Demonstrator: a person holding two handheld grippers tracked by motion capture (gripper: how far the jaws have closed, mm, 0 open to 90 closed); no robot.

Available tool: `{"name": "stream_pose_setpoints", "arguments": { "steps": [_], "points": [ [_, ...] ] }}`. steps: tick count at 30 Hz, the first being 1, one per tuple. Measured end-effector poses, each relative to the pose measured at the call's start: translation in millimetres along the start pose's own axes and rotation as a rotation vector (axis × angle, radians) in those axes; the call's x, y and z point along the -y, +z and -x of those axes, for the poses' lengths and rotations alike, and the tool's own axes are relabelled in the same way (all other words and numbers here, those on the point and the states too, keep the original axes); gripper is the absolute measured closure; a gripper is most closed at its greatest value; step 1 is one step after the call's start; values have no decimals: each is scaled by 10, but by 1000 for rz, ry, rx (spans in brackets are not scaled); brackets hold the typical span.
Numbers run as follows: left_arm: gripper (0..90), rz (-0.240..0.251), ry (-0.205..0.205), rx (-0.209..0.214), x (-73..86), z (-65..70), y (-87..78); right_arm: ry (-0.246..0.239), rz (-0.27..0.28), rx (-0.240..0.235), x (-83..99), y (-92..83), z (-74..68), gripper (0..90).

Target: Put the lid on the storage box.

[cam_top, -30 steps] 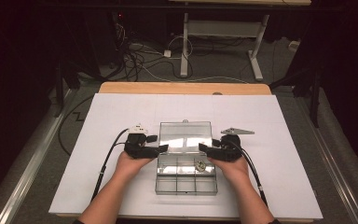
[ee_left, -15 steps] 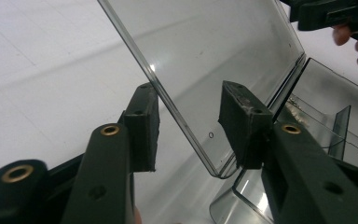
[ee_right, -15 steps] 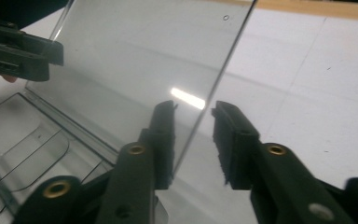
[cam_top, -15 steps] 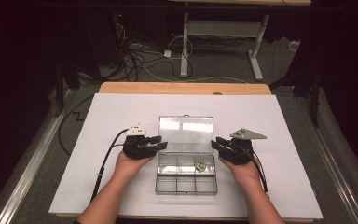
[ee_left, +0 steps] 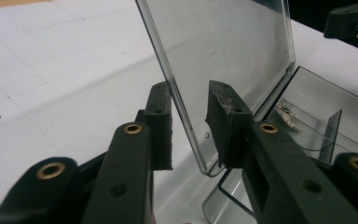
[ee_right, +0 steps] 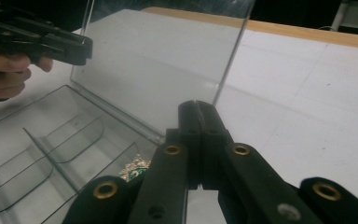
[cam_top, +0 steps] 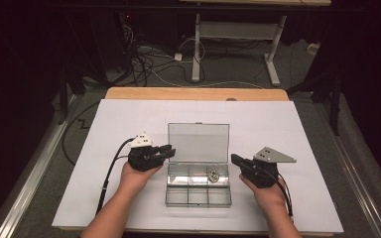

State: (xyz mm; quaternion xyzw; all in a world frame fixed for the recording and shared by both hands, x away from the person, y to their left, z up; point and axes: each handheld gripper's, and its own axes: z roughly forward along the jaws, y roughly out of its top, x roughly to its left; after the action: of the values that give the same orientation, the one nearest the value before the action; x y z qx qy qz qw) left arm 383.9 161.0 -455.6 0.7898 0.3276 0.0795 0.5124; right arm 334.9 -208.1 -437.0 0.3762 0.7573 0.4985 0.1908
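Lid [cam_top: 198, 142] of clear compartment box [cam_top: 198, 191] stands raised, its edge between the jaws of the left gripper [cam_top: 167, 150]; these have just been closing, pads [ee_left: 223, 107] flank the edge but contact not confirmed. Right gripper [cam_top: 234, 159], just right of the box, has just shut on nothing. Opening looks done; contents untouched. Box transparent, six cells, small metallic trinket [cam_top: 212, 174] in the cell nearest the right gripper.

Your way across the middle of the tabletop [cam_top: 129, 119] is blocked by the clear box [cam_top: 198, 184] near the front edge, its lid [cam_top: 198, 143] standing upright behind it. The left gripper [cam_top: 167, 152] straddles that lid's edge. Both side edges and the far corners lie open.
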Motion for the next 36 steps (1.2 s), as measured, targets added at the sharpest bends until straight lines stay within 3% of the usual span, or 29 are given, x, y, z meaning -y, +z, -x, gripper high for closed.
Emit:
{"name": "stream_pose_setpoints", "arguments": {
  "steps": [16, 36],
  "points": [
    [715, 13, 46, -8, -13, 126, -122, -51, -13, -51, -11, 103, -141, 900],
    [705, 8, 92, -13, 6, 316, -256, -44, -22, -66, -41, 100, -176, 900]
  ]
}}
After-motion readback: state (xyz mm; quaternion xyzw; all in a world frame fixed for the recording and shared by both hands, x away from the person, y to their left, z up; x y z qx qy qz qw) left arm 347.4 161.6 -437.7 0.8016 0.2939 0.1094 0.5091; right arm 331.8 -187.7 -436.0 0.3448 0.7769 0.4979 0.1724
